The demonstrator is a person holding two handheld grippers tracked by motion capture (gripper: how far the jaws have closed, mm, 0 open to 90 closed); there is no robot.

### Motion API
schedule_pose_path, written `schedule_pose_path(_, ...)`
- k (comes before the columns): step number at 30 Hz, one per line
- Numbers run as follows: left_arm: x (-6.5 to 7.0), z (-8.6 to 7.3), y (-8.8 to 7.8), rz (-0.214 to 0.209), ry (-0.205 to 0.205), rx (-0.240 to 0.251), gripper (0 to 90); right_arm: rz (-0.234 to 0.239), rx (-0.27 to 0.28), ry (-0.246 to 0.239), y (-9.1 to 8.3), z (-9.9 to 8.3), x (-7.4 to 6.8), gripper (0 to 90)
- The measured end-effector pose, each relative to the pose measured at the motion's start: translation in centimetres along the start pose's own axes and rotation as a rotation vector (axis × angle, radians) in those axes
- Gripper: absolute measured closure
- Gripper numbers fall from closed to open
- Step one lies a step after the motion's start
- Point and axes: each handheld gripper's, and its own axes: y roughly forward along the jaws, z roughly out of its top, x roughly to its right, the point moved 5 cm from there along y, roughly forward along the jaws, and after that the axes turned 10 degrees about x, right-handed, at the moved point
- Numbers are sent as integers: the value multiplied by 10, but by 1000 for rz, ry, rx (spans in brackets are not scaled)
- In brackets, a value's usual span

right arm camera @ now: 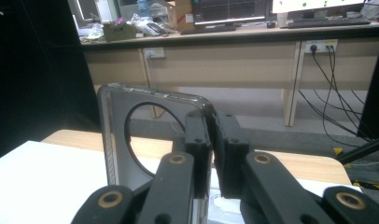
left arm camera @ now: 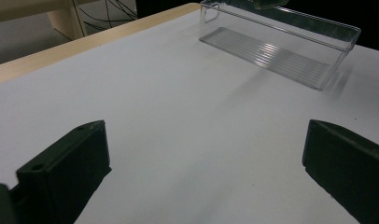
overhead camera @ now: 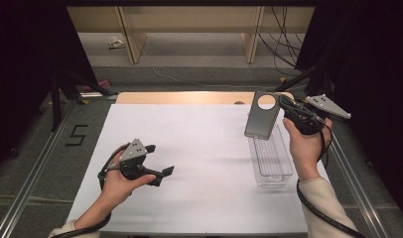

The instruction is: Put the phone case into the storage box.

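On the bench [overhead camera: 199, 148], the clear bin [overhead camera: 271, 158] lies at the right side. The lid [overhead camera: 261, 116] stands upright above the bin's far end, clamped in the right tongs [overhead camera: 284, 106]. The left tongs [overhead camera: 157, 161] hover over the bench's left part, well apart from the bin.

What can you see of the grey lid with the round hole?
The lid is a flat smoky-grey translucent plastic panel with rounded corners and a round hole near its top. It stands about upright, lifted over the far end of the clear bin. The right gripper is clamped on its edge, jaws pinching the rim.
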Motion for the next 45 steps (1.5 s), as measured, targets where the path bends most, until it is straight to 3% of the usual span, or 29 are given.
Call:
schedule_pose_path(25,0,0,0,1,-2,2,2,-12,0,-13,-1,2,7,854)
schedule_pose_path(45,-1,0,0,4,-1,-1,1,-22,-6,-55,2,3,16,854)
